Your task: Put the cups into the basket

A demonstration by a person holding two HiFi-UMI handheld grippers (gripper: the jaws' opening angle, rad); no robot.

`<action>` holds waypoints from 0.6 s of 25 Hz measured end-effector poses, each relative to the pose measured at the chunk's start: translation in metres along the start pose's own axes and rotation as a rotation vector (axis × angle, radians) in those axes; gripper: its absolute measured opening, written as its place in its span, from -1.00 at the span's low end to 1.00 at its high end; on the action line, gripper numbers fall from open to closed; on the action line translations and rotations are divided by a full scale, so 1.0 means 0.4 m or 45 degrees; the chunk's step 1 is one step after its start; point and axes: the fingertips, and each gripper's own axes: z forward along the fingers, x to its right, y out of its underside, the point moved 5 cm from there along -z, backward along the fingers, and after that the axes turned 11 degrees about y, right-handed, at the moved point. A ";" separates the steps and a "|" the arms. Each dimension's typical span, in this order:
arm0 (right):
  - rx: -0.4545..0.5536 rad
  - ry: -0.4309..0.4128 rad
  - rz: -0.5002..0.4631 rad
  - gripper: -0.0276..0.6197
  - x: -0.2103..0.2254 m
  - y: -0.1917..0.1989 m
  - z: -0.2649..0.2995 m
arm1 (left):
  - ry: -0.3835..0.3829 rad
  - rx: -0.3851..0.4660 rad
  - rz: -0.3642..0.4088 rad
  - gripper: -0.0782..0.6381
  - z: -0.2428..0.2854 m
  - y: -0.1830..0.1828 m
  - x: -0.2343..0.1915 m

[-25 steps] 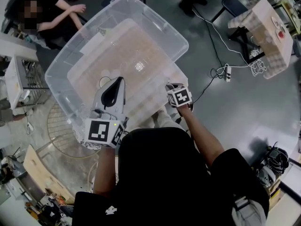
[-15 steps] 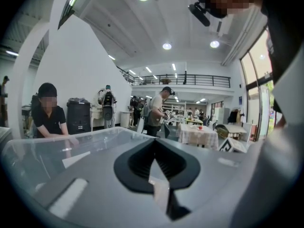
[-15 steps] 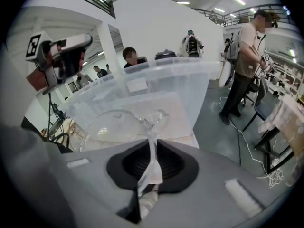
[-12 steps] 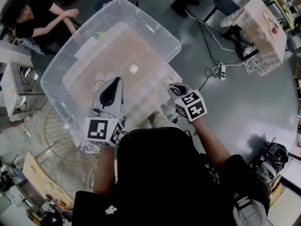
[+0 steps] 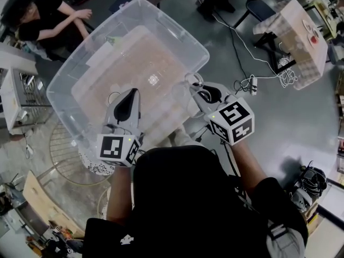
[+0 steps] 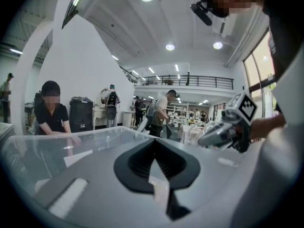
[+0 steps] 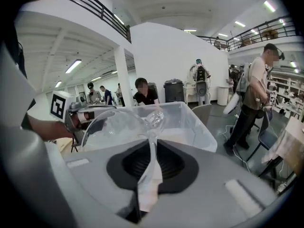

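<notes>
The basket is a large clear plastic bin [image 5: 71,107] with a brown floor, right in front of me. My left gripper [image 5: 130,93] hovers over the bin's near side, shut with nothing between its jaws [image 6: 154,145]. My right gripper [image 5: 193,86] is at the bin's near right corner, shut on the rim of a clear plastic cup [image 7: 118,125]. The cup lies on its side and points left toward the bin [image 7: 199,127]. In the head view the cup is hard to make out against the clear bin.
A person sits at the far left beyond the bin [image 5: 45,15]. A cloth-covered table [image 5: 301,31] stands at the far right, with cables and a power strip [image 5: 255,82] on the grey floor. A round wire rack [image 5: 64,155] lies at the near left.
My right gripper has risen and swung right, from under the bin's near edge up to its near right corner, with the cup in it. The left gripper has stayed put.
</notes>
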 end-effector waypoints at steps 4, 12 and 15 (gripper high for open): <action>0.032 -0.045 -0.050 -0.81 -0.014 -0.068 0.061 | -0.052 0.015 -0.010 -0.76 -0.021 0.003 -0.023; 0.048 -0.156 -0.127 -0.81 -0.083 -0.169 0.209 | -0.186 0.025 -0.044 -0.76 -0.099 0.013 -0.087; 0.025 -0.196 -0.154 -0.81 -0.114 -0.191 0.272 | -0.243 0.026 -0.064 -0.76 -0.139 0.022 -0.111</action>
